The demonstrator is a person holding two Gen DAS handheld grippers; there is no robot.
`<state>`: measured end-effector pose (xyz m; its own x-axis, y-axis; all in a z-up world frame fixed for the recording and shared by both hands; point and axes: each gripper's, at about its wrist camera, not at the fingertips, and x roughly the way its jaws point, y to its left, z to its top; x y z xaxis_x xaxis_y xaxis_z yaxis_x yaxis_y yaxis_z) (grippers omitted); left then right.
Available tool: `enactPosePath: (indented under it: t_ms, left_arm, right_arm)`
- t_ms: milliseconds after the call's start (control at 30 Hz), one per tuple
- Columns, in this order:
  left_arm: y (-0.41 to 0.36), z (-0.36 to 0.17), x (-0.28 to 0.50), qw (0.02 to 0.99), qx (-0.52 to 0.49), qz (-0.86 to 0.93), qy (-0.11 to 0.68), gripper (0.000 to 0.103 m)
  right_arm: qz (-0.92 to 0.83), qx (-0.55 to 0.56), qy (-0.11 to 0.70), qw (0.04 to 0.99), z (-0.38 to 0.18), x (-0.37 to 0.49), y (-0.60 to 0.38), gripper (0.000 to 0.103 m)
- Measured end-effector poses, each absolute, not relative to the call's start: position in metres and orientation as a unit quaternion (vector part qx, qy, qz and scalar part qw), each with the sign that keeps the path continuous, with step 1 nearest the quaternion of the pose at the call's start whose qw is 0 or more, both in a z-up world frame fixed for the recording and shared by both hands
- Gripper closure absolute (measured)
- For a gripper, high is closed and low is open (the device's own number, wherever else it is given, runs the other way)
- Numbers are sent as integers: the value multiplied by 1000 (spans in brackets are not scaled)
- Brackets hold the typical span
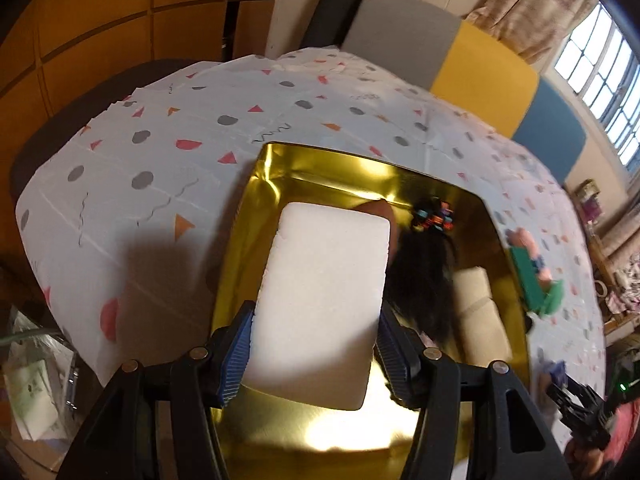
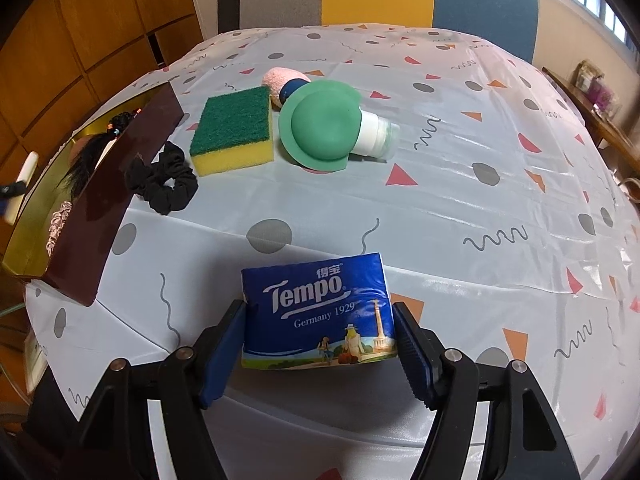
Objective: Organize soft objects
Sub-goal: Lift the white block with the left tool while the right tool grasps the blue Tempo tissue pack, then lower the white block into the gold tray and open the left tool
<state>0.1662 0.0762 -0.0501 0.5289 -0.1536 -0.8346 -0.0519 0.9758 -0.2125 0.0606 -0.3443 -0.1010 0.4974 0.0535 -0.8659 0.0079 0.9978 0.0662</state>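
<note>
My left gripper (image 1: 316,316) is shut on a white foam block (image 1: 328,272), its blue pads pressed to the block's two long sides, above the gold tray (image 1: 280,168). In the tray lie a black hairpiece (image 1: 424,280), a colourful hair tie (image 1: 434,218) and a beige soft piece (image 1: 480,312). My right gripper (image 2: 319,312) is shut on a blue Tempo tissue pack (image 2: 316,292), low over the patterned tablecloth (image 2: 460,200). Beyond the pack lie a green-and-yellow sponge (image 2: 234,128), a black scrunchie (image 2: 164,184), a green silicone cap on a white bottle (image 2: 320,132) and a pink fluffy item (image 2: 280,78).
From the right wrist view the tray shows as a box with a dark brown outer wall (image 2: 100,200) at the table's left edge. Grey, yellow and blue chair backs (image 2: 484,0) stand behind the table. A glass side surface with packets (image 1: 36,380) sits low on the left.
</note>
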Motion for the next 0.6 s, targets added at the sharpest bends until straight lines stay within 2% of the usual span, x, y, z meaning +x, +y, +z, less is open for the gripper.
enactPosePath:
  t_ms: [367, 500, 600]
  left_arm:
    - [69, -73, 239, 856, -84, 16, 510, 42]
    - [64, -78, 255, 852, -80, 9, 517, 37]
    - [64, -74, 252, 858, -74, 6, 508, 26]
  right_arm:
    - [13, 28, 501, 865, -102, 61, -344, 31]
    - [13, 26, 501, 865, -101, 61, -344, 31]
    - [13, 26, 501, 865, -101, 61, -344, 31]
